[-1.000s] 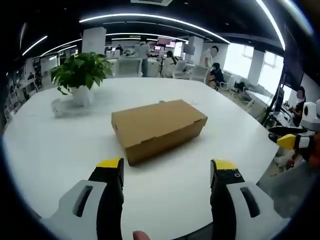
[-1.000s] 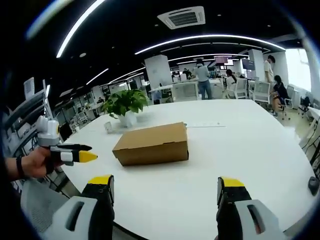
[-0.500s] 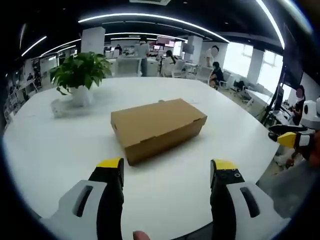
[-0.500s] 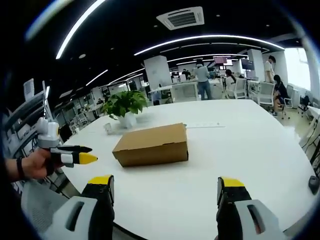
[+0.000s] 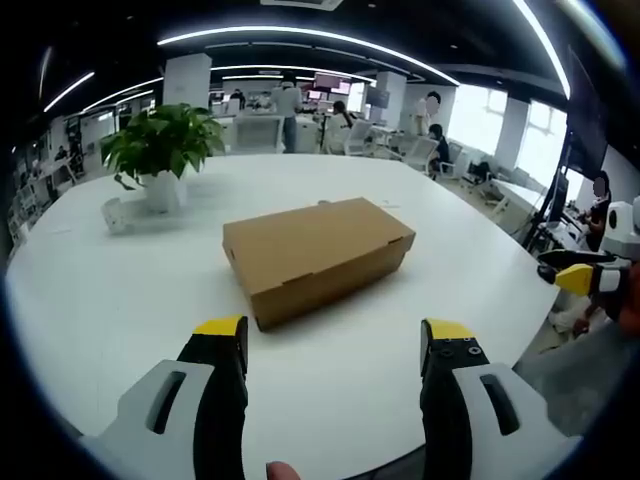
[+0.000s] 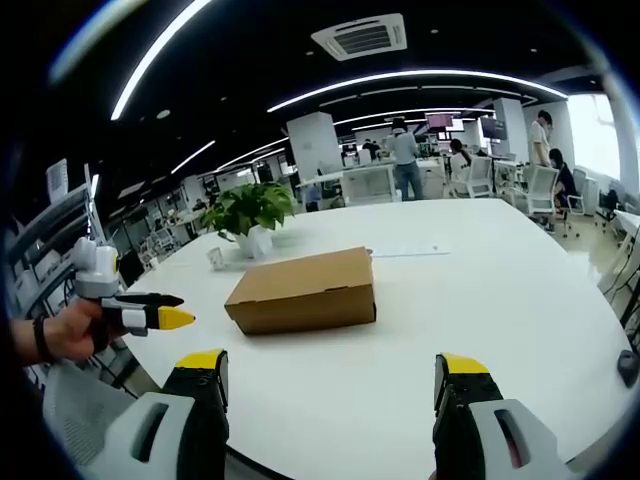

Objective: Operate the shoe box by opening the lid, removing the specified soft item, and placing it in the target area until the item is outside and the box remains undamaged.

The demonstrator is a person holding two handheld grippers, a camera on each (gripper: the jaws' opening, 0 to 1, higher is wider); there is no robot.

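Cardboard box [image 5: 316, 255] sits closed mid-desk [image 5: 120, 300]; left hand-held gripper [image 5: 335, 345] and right hand-held gripper [image 6: 333, 375] are both released. Prying the lid carelessly could tear it.

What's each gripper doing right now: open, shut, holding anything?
Left gripper: open, holding nothing, short of the closed shoe box.
Right gripper: open, holding nothing.

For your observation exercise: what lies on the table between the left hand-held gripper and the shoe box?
Only bare white table separates the left hand-held gripper from the closed shoe box, seen in the left gripper view.
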